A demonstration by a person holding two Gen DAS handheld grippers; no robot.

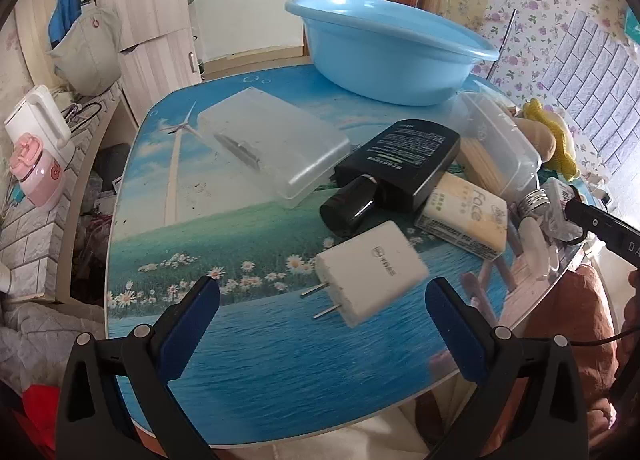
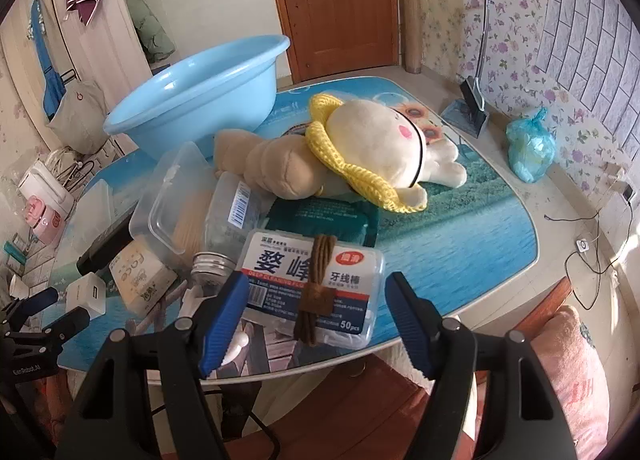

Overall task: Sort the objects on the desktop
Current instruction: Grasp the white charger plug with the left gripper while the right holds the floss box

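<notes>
Cluttered table (image 1: 260,360), left fingers (image 1: 192,324) apart near charger (image 1: 372,272), right fingers (image 2: 228,320) apart, floss box (image 2: 312,292) right-view only

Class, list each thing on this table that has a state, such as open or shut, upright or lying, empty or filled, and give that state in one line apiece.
left hand-held gripper: open, holding nothing
right hand-held gripper: open, holding nothing
blue basin: upright, nothing visible inside
black bottle: lying flat, capped
white charger: lying, unplugged
floss pick box: shut, hair tie on top
plush toy: lying down

Brown door (image 2: 336,7), knotted blue bag (image 2: 530,147)
</notes>
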